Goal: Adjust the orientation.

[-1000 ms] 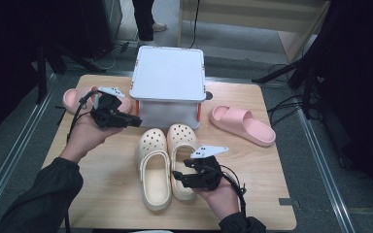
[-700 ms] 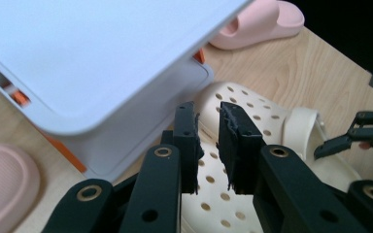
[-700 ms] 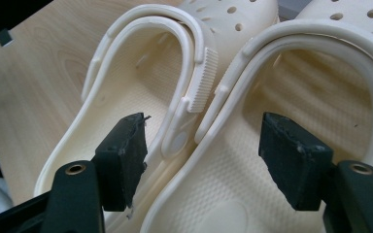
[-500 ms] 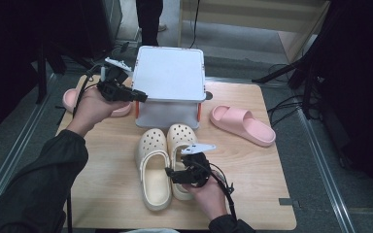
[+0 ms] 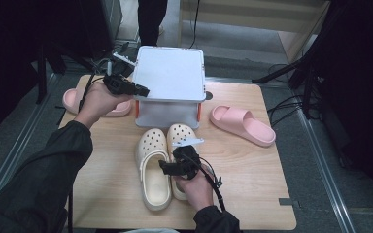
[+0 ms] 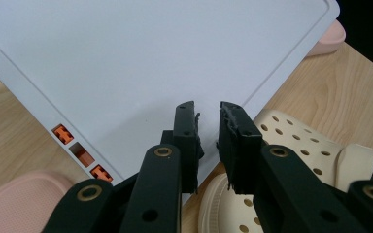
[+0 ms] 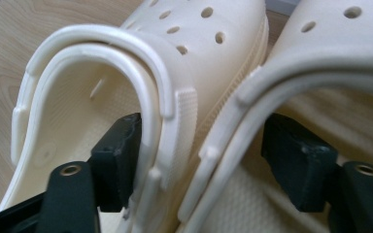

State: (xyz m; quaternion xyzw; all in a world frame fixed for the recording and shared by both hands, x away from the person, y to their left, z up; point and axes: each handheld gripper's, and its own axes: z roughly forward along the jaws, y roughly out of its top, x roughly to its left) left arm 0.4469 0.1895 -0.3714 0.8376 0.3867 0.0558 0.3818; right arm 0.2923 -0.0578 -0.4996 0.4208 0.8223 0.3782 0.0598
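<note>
Two cream clogs lie side by side at the table's front middle, a left clog (image 5: 153, 170) (image 7: 199, 43) and a right clog (image 5: 179, 133) (image 7: 330, 39). My right gripper (image 5: 164, 167) (image 7: 201, 145) stands open across them, one jaw inside each clog, with both touching inner walls between the jaws. Behind them stands a white lidded box (image 5: 170, 73) (image 6: 126, 58) with orange clips. My left gripper (image 5: 143, 91) (image 6: 208, 109) hovers over the lid's front left corner, its jaws a narrow gap apart and holding nothing.
One pink slide (image 5: 243, 125) lies right of the box, another (image 5: 75, 99) left of it under my left hand. The wooden table (image 5: 252, 184) has bare room at front right. A person's legs stand beyond the far edge.
My left gripper has travelled away from me and to the right, from over the left pink slide up to the box lid's corner. My right gripper has slid left and down into the clogs.
</note>
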